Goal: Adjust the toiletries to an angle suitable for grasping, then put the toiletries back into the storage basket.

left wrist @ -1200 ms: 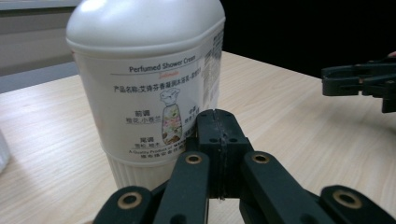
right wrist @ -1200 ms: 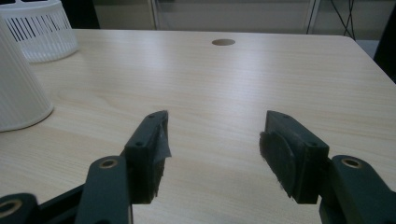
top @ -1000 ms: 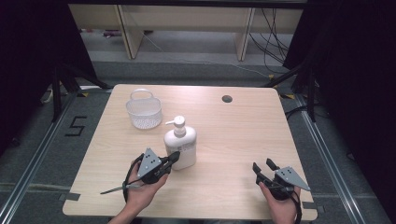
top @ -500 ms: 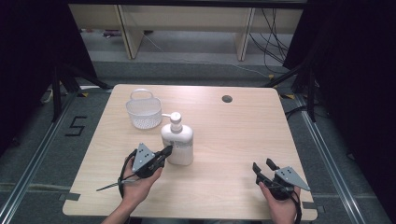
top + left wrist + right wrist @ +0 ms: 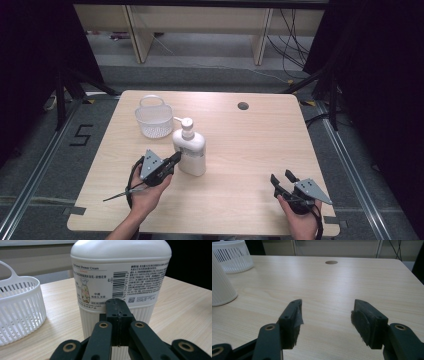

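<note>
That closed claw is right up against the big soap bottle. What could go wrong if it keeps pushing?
1. The left gripper, jaws shut, meets the pump bottle low on its ribbed side. The bottle is tall, so a shove might tip it rather than slide it.
2. The white basket stands close behind the bottle; a push that way could knock the two together.
3. The right gripper rests open, far off near the table edge, too distant to steady anything.

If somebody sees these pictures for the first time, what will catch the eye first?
First the white pump bottle standing mid-table, with the left hand-held gripper, jaws shut, against its lower side. Behind it stands a white slotted basket. At the near right edge, the right hand-held gripper rests with jaws open.
</note>
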### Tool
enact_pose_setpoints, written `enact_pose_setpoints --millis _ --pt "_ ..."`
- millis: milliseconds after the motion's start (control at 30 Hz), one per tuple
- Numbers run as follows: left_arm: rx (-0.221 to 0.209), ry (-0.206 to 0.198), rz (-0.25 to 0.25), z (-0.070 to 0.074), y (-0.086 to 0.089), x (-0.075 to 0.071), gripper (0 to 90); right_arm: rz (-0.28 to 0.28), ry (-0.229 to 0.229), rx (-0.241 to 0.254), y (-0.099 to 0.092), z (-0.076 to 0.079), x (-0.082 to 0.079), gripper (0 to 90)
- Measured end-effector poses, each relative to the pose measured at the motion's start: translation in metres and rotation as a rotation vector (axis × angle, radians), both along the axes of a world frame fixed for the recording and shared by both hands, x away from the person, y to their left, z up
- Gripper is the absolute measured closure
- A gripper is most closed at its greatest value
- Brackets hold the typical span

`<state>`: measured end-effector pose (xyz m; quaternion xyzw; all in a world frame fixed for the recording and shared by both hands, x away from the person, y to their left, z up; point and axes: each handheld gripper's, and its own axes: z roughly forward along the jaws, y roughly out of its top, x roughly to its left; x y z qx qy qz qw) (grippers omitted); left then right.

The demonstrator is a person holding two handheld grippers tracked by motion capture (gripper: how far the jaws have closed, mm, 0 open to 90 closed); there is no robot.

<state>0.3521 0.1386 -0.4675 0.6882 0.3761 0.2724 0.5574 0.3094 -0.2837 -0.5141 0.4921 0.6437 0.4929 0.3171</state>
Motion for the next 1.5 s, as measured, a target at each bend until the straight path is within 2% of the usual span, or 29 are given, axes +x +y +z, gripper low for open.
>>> enact_pose_setpoints --millis 100,133,167,200,233,267,333,367,400,433,500,567,633,700,767,867,933,967,1067,1100,1133,1167,1200,1267,1300,1333,1367,1400,1500 --pt "0.000 -0.003 0.001 0.000 0.000 0.000 89.7 -0.005 0.008 -0.002 0.000 0.001 -0.001 41.5" --pt "-0.001 -0.004 0.000 -0.001 0.000 -0.001 89.7 -0.009 -0.005 -0.015 0.000 0.001 -0.001 41.4" --pt "0.002 -0.006 -0.002 -0.001 0.000 -0.001 89.6 -0.017 0.013 0.015 0.002 0.000 -0.002 41.5" --pt "0.005 -0.012 -0.004 -0.001 0.000 -0.002 89.5 -0.002 -0.012 -0.015 -0.001 0.000 0.000 41.4" --pt "0.004 -0.015 -0.002 -0.001 0.000 -0.003 89.0 -0.001 -0.006 0.001 0.000 0.000 0.000 41.4" --pt "0.007 -0.023 -0.003 -0.001 0.001 -0.005 87.4 -0.005 -0.019 -0.016 -0.001 0.000 0.000 41.4" --pt "0.009 -0.029 -0.002 -0.001 0.001 -0.007 81.2 -0.006 -0.017 -0.011 -0.001 0.000 -0.001 41.3" --pt "0.008 -0.038 -0.003 0.000 0.002 -0.011 81.2 0.004 -0.010 -0.016 -0.002 0.000 -0.001 41.3" --pt "0.003 -0.043 -0.003 0.000 0.003 -0.014 77.3 0.000 0.002 -0.002 -0.002 0.000 -0.001 41.2" --pt "0.001 -0.059 0.000 0.000 0.005 -0.020 69.7 0.001 -0.013 0.013 -0.001 0.000 -0.001 41.1" --pt "-0.003 -0.081 0.010 0.000 0.007 -0.025 62.4 -0.001 -0.017 0.013 -0.001 0.000 -0.001 40.9" --pt "-0.006 -0.081 0.014 0.000 0.007 -0.027 54.8 -0.002 -0.008 0.014 -0.001 0.000 -0.002 40.8" --pt "-0.011 -0.093 0.023 0.001 0.009 -0.031 49.7 -0.011 -0.023 -0.004 -0.001 0.000 -0.002 40.7" --pt "-0.031 -0.120 0.042 0.002 0.009 -0.035 44.6 -0.012 -0.019 0.004 0.000 0.000 -0.002 40.6" --pt "-0.022 -0.125 0.050 0.003 0.009 -0.036 41.3 -0.011 -0.026 -0.006 -0.001 0.000 -0.002 40.6" --pt "-0.019 -0.151 0.058 0.008 0.009 -0.039 39.9 -0.017 0.002 -0.019 -0.001 0.001 -0.003 40.5" --pt "-0.032 -0.155 0.059 0.011 0.009 -0.041 40.0 -0.001 -0.007 0.005 0.000 0.000 -0.002 40.5" --pt "-0.032 -0.160 0.059 0.013 0.009 -0.041 40.1 0.003 0.006 -0.006 -0.001 0.001 -0.002 40.5" --pt "-0.041 -0.180 0.064 0.019 0.007 -0.041 40.3 0.009 -0.001 0.002 0.001 0.000 0.000 40.5" --pt "-0.048 -0.195 0.061 0.021 0.005 -0.040 40.4 0.006 -0.010 -0.011 0.000 0.000 0.000 40.5" --pt "-0.048 -0.195 0.061 0.021 0.005 -0.040 40.5 0.011 0.004 0.001 0.001 0.000 -0.001 40.4" --pt "-0.048 -0.195 0.070 0.026 0.002 -0.039 40.5 0.004 0.016 -0.002 0.001 0.001 -0.001 40.3" --pt "-0.043 -0.203 0.073 0.028 0.000 -0.037 40.6 0.010 -0.006 -0.009 0.000 0.000 0.001 40.3" --pt "-0.041 -0.211 0.072 0.031 -0.003 -0.036 41.0 -0.008 0.014 0.019 0.002 0.000 -0.001 40.2" --pt "-0.039 -0.246 0.074 0.039 -0.009 -0.032 41.3 -0.011 0.021 0.024 0.002 0.001 -0.001 40.2" --pt "-0.043 -0.248 0.073 0.042 -0.013 -0.030 41.5 -0.011 0.015 0.016 0.002 0.000 -0.001 40.2" --pt "-0.024 -0.273 0.078 0.046 -0.015 -0.027 41.8 0.008 -0.006 -0.007 0.001 0.000 0.001 40.2" --pt "-0.016 -0.282 0.085 0.049 -0.018 -0.024 42.1 0.004 -0.009 -0.025 0.000 0.000 0.001 40.2" --pt "-0.014 -0.289 0.102 0.054 -0.027 -0.014 42.8 0.000 -0.005 -0.022 0.001 0.001 0.001 40.1"
